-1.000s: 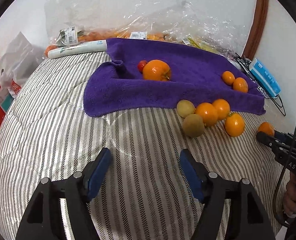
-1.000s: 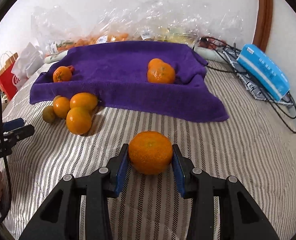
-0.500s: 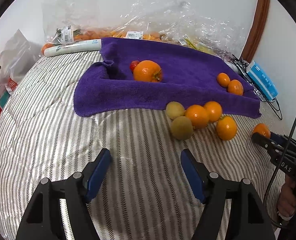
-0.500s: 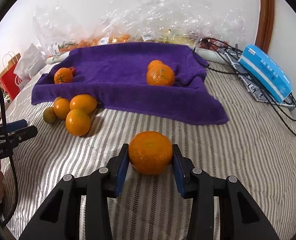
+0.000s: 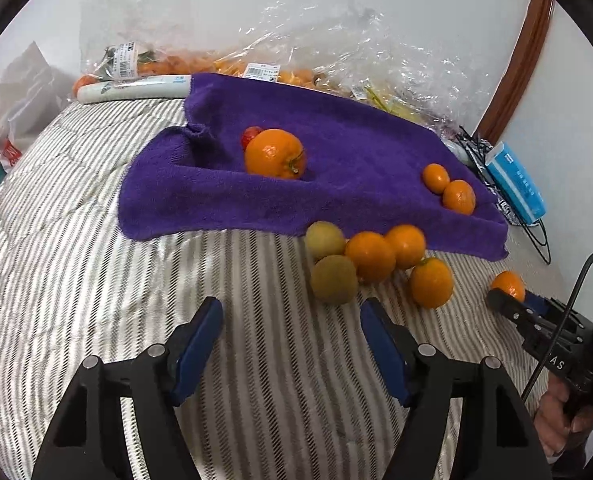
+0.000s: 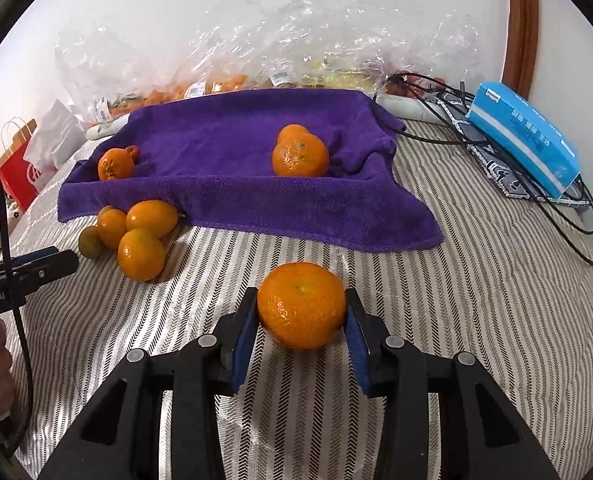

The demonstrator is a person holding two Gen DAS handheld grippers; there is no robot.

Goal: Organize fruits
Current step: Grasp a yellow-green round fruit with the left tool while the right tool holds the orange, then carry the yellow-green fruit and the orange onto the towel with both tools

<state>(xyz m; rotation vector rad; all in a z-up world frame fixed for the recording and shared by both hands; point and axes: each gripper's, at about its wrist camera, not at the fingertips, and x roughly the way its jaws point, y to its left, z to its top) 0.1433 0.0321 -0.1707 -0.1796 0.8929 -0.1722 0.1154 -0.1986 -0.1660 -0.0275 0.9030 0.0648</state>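
Mandarin [image 6: 301,305] clamped in right tongs [image 6: 301,320]; left tongs [image 5: 292,322] apparently empty.

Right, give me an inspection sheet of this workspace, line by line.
Surface: striped grey-and-white quilt, purple terry towel spread on it.
Job's things: three oranges and a small red fruit on the towel; loose cluster of orange and green fruits at its edge.
Clutter: clear plastic produce bags, blue box.
Grippers: left gripper open, jaws just closing, empty; right gripper shut on a round orange mandarin.
Cables: black cords beside the box.
Surroundings: white wall, wooden frame.
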